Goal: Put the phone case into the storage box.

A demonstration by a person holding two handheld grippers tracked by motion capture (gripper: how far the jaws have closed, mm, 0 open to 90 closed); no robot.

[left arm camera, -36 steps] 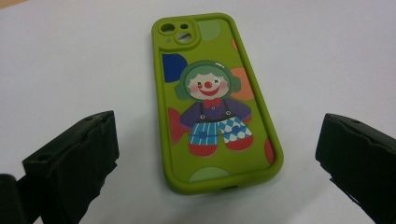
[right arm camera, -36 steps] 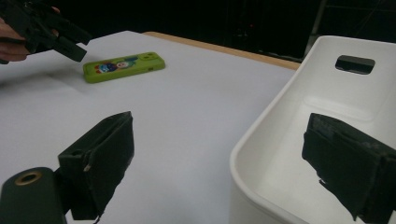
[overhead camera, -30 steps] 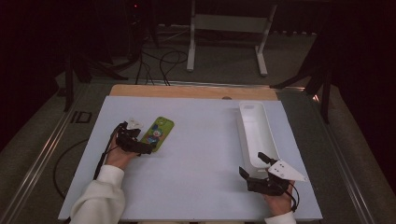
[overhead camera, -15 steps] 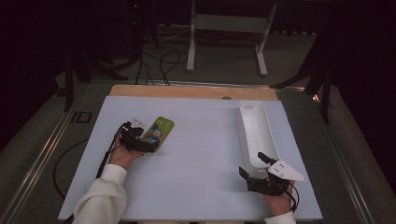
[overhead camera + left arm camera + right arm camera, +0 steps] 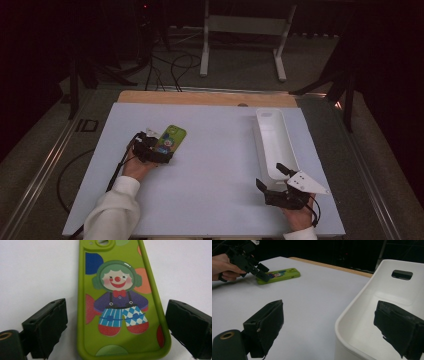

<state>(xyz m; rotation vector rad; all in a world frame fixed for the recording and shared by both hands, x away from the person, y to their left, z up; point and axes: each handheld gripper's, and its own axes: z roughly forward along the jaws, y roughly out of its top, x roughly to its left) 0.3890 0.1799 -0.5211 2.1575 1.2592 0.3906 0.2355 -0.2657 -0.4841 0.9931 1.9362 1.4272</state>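
Observation:
A green phone case [image 5: 171,136] with a cartoon clown lies flat on the white table, left of the middle. My left gripper [image 5: 159,151] is at its near end, held by a hand in a white sleeve. In the left gripper view the case [image 5: 120,302] lies between the two spread jaws, one on each side of its lower end, with a gap at both edges; the left gripper [image 5: 116,330] is open. My right gripper [image 5: 270,176] rests near the front right, open and holding nothing. From the right gripper view [image 5: 332,325], the case [image 5: 283,273] and the left gripper [image 5: 260,273] are far off.
A long white tray [image 5: 260,135] with a handle slot stands at the right, its near end just ahead of my right gripper; its rim [image 5: 359,302] runs between that gripper's jaws. A wooden strip [image 5: 205,98] edges the table's far side. Stands and cables are on the floor behind it.
My left gripper has slid a little to the right, so its jaws now straddle the case's near end. The right gripper and the tray have not moved.

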